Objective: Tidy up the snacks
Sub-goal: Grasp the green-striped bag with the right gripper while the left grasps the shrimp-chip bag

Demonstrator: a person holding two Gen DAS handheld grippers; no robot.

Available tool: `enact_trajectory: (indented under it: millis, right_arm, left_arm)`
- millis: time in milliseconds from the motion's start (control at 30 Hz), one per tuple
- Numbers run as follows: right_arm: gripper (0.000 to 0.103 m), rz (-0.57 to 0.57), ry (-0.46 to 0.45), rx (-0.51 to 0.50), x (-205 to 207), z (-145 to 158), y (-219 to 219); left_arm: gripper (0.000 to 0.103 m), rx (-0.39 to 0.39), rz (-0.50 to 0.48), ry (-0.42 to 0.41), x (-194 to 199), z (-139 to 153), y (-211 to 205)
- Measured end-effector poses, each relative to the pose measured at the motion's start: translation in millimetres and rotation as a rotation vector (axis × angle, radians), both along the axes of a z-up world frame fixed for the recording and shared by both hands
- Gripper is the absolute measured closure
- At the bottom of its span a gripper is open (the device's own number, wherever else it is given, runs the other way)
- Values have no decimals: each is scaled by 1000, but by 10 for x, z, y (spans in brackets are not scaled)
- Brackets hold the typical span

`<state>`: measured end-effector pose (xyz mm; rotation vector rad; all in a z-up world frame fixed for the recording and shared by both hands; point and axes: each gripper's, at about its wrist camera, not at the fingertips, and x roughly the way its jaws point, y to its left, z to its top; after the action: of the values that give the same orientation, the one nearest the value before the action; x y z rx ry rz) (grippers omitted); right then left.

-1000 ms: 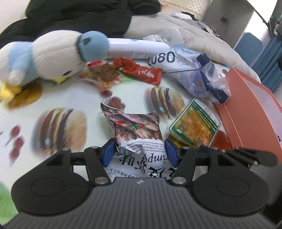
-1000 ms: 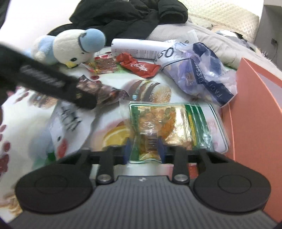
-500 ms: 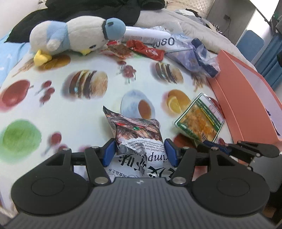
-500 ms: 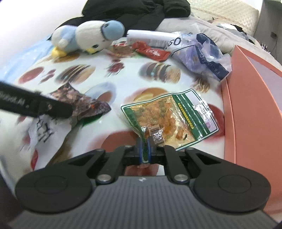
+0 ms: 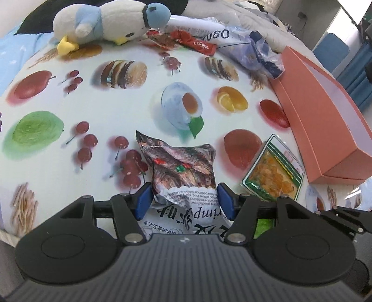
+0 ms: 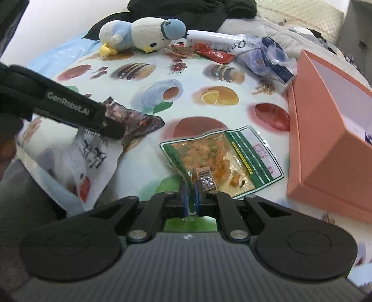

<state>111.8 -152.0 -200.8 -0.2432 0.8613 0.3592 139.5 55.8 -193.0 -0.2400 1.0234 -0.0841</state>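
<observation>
L gripper [image 5: 183,201] — jaws clamped on both sides of a crinkled shrimp snack bag [image 5: 182,172], which sticks out fwd over the desk [image 5: 93,111] w/ its food-print cloth. Just right of it lies a green-edged packet of orange snacks [image 5: 274,170], its near end tucked under the R gripper [image 5: 334,215], whose black tip shows bottom right. Salmon box [image 5: 325,120] sits along the right edge, open side up. Far end: plush bird [image 5: 109,22], red wrapper [image 5: 195,43], clear plastic bag [image 5: 255,53] — bunched close together.
</observation>
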Motion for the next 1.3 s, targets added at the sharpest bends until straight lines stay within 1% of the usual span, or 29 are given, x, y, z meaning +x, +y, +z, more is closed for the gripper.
enact_trajectory:
  millis: [33, 100, 133, 167, 200, 233, 300, 333, 367, 400, 433, 500, 600, 733, 833, 867, 900, 967, 1033, 1133, 1200, 1233, 1267, 1300]
  right_arm:
    - [93, -6, -1, 5, -19, 0, -6]
    - [90, -21, 5, 28, -31, -5, -26]
    - [89, -25, 8, 42, -25, -4, -39]
    - [86, -23, 2, 52, -25, 8, -47]
    - [78, -21, -7, 59, -22, 23, -57]
    - [72, -18, -12, 69, -14, 38, -63]
    - [46, -26, -28, 92, 4, 73, -84]
    - [40, -35, -43, 110, 17, 94, -102]
    - [28, -42, -56, 122, 28, 109, -115]
    - [19, -49, -70, 131, 45, 119, -127]
    - [16, -54, -87, 138, 64, 126, -141]
    - [15, -52, -110, 140, 126, 103, -157]
    - [15, -42, -71, 113, 279, -22, -162]
    - [15, -48, -24, 85, 432, -211, -169]
    - [13, -37, -2, 130, 473, -278, -206]
    - [13, -37, 7, 139, 488, -292, -216]
    - [13, -36, 14, 145, 495, -304, -220]
    - [13, -25, 18, 133, 502, -323, -198]
    - [14, -11, 18, 102, 500, -328, -139]
    - [21, 6, 20, 80, 500, -320, -70]
    - [34, 19, 23, 75, 498, -291, -53]
    - [38, 21, 26, 78, 494, -277, -50]
    - [46, 27, 25, 76, 484, -267, -42]
    - [50, 32, 21, 71, 470, -254, -33]
  left_arm:
    - [33, 10, -4, -1, -2, -2, -11]
    - [26, 23, -11, -3, 5, 4, -30]
    - [24, 24, -17, -9, 11, 15, -31]
    - [23, 26, -18, -15, 14, 30, -29]
    - [22, 25, -19, -17, 23, 45, -19]
    - [22, 22, -20, -19, 28, 64, -7]
    - [22, 7, -8, -22, 35, 83, 37]
    - [22, 2, -4, -19, 46, 87, 57]
    - [22, -3, -2, -19, 55, 90, 73]
    - [22, -7, -1, -20, 57, 92, 84]
    - [22, -11, -3, -20, 63, 89, 89]
    - [22, -10, -12, -13, 82, 66, 83]
    - [22, 8, -30, -12, 103, 22, 48]
    - [24, 28, -44, 16, 145, -88, 12]
    - [29, 23, -47, 28, 163, -168, 0]
    - [30, 36, -50, 23, 167, -176, -21]
    - [33, 45, -56, 19, 176, -179, -40]
    - [39, 51, -59, 16, 193, -179, -75]
    - [41, 45, -56, 17, 213, -175, -94]
    - [44, 34, -41, 14, 220, -144, -104]
    - [45, 30, -32, 12, 209, -113, -104]
    - [45, 32, -27, 10, 202, -91, -105]
    - [45, 36, -23, 8, 192, -62, -108]
    - [45, 39, -18, 6, 179, -30, -109]
